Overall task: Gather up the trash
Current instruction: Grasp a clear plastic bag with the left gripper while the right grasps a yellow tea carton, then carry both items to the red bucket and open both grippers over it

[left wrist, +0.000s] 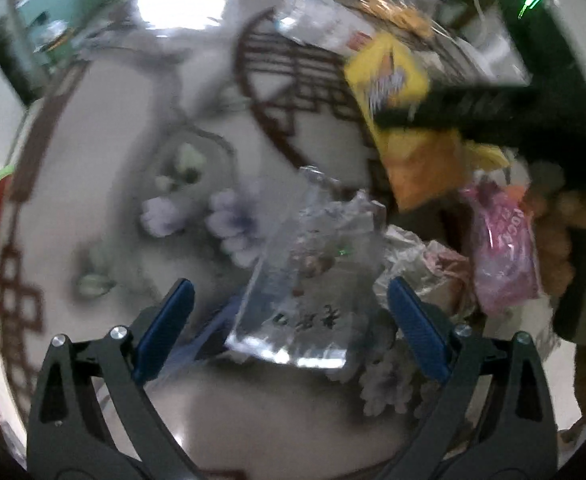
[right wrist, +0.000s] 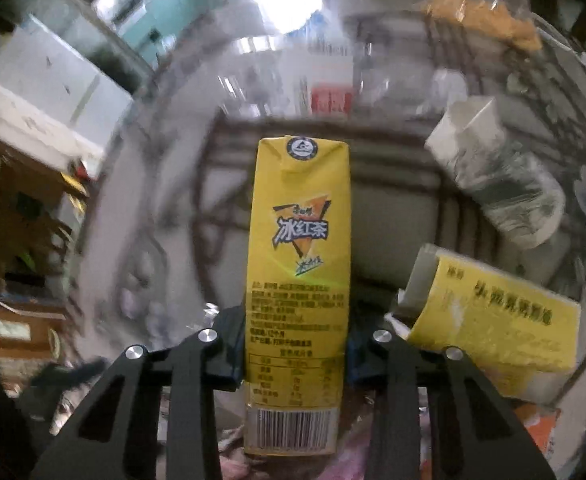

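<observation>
My left gripper is open above the table, its blue pads on either side of a clear plastic wrapper with dark print. My right gripper is shut on a yellow iced tea carton, held upright between the pads. In the left wrist view the same carton shows at the upper right, held in the black right gripper. Crumpled paper and a pink wrapper lie to the right of the clear wrapper.
The table is white with flower and brown lattice patterns. A flattened yellow box and a crushed white paper cup lie to the carton's right. More clear packaging and an orange-yellow bag lie farther back.
</observation>
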Demonstrator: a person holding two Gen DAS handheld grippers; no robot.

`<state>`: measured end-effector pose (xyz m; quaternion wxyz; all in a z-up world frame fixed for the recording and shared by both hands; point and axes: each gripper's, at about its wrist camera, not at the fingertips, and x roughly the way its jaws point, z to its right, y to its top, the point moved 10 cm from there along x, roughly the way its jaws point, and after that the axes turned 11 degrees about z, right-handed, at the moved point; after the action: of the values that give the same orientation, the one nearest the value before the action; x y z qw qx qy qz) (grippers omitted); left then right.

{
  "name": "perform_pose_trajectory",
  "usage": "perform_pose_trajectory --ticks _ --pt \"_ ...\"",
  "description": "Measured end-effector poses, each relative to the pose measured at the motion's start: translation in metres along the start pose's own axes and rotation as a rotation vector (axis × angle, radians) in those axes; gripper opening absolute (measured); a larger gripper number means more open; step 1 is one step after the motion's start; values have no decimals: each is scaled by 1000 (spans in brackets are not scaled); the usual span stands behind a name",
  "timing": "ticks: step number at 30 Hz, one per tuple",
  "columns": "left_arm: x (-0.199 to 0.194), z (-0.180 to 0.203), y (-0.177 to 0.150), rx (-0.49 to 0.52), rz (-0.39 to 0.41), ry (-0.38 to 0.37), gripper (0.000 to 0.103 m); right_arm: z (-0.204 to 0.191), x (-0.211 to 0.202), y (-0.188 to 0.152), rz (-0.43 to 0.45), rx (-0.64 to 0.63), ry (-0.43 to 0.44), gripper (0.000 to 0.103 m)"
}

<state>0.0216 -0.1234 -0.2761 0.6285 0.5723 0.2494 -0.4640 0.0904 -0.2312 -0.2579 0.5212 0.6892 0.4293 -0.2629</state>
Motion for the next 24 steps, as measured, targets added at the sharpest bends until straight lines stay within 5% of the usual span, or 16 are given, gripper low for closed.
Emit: perform_pose_trajectory --ticks 3,6,8,12,16,22,24 --pt "23 -2 -2 54 -58 -18 82 0 -25 8 57 58 -11 34" --pt "26 3 2 132 -32 -55 74 -8 -46 13 117 84 -38 34" --pt "26 5 4 203 -22 -57 40 -16 -56 13 149 105 -45 34" --pt "13 -5 6 178 -39 -157 38 -32 -66 14 185 132 -60 34" --pt "-19 -37 26 139 33 -169 36 -59 -67 14 209 133 -64 34" --pt "-83 -100 75 36 219 -96 36 -104 -62 20 225 83 -58 34" --pt "-100 -124 84 -1 262 -50 26 -122 -58 24 224 48 -50 34"
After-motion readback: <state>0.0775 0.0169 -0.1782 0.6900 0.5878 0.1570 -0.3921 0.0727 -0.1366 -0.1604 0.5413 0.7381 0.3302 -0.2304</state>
